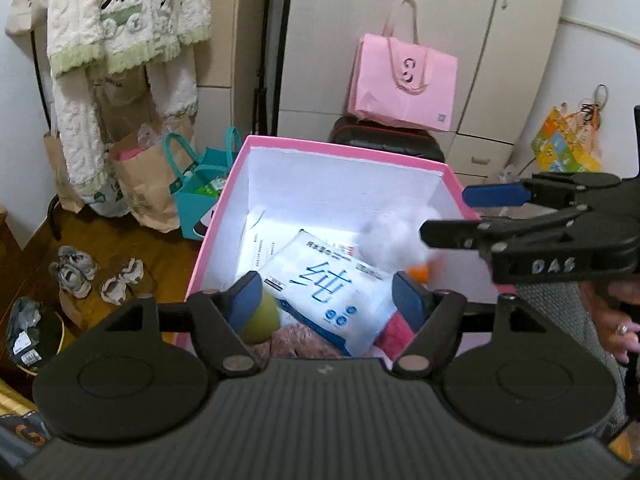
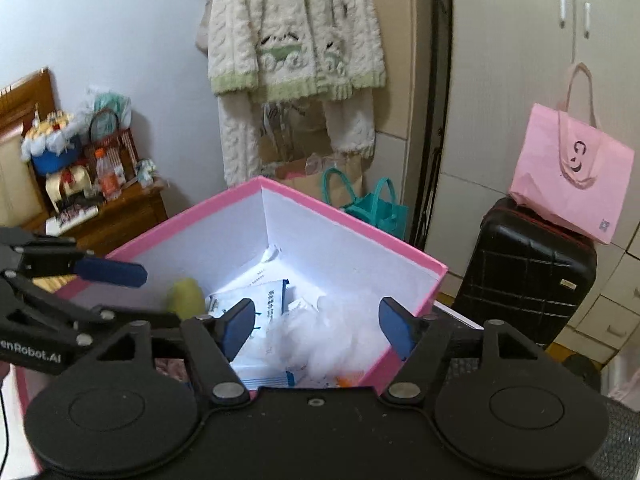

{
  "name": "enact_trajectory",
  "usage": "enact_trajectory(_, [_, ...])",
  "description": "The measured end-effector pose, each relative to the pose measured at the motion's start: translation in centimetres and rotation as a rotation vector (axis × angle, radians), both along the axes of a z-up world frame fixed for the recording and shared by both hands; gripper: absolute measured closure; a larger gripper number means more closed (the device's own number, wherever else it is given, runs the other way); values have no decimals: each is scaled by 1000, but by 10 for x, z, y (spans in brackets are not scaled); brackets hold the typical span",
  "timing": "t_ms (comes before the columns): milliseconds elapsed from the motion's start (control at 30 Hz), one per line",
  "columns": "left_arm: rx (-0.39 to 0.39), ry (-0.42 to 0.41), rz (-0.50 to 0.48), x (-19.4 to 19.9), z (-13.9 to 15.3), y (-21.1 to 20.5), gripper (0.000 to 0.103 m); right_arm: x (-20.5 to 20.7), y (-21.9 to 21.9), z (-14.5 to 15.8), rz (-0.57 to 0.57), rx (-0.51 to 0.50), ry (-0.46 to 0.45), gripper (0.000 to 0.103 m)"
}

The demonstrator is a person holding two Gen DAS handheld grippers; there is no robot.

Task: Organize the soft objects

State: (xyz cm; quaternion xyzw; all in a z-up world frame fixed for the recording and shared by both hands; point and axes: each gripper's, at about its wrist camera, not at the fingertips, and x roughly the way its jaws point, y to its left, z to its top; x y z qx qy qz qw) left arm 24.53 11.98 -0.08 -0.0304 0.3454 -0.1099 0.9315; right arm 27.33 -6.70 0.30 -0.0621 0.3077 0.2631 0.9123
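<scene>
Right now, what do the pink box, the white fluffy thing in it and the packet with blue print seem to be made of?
Pink box: looks like rigid paperboard, matte pink outside, plain white inside, with crisp folded corners. White fluffy thing: apparently plush or fibre stuffing, wispy blurred edges; which one is unclear. Packet with blue print: probably thin glossy plastic film, creased and catching light.

Left wrist camera is sitting just behind its own fingers, tilting down and peering close into the pink box (image 1: 340, 148), with the wardrobe wall rising at twelve o'clock. The right gripper (image 1: 444, 216) is poking in at three o'clock. Right wrist camera is riding equally near, looking down into the same pink box (image 2: 352, 216) from the other side, catching one corner at twelve o'clock, the left gripper (image 2: 138, 292) showing at nine o'clock. Both views are sharing the box interior, the hanging sweater (image 1: 128, 12) and the pink bag (image 1: 404, 80).
</scene>
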Motion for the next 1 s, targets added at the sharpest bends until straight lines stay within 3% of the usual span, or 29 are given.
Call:
enact_trajectory(233, [19, -55, -46, -29, 6, -8, 17, -49, -18, 20, -25, 44, -93, 26])
enact_trajectory(367, [33, -59, -60, -43, 9, -13, 5, -76, -23, 23, -53, 41, -109, 26])
enact_trajectory(567, [94, 6, -37, -58, 14, -24, 3, -106, -28, 25, -113, -1, -103, 20])
enact_trajectory(800, [93, -26, -31, -83, 26, -30, 4, -130, -44, 33, -182, -11, -104, 14])
enact_trajectory(900, [136, -63, -21, -99, 33, -38, 2, -140, -53, 34, -278, -20, -90, 0])
enact_trajectory(1000, [213, -86, -54, -112, 40, -50, 0, -152, -57, 38, -423, -73, -117, 0])
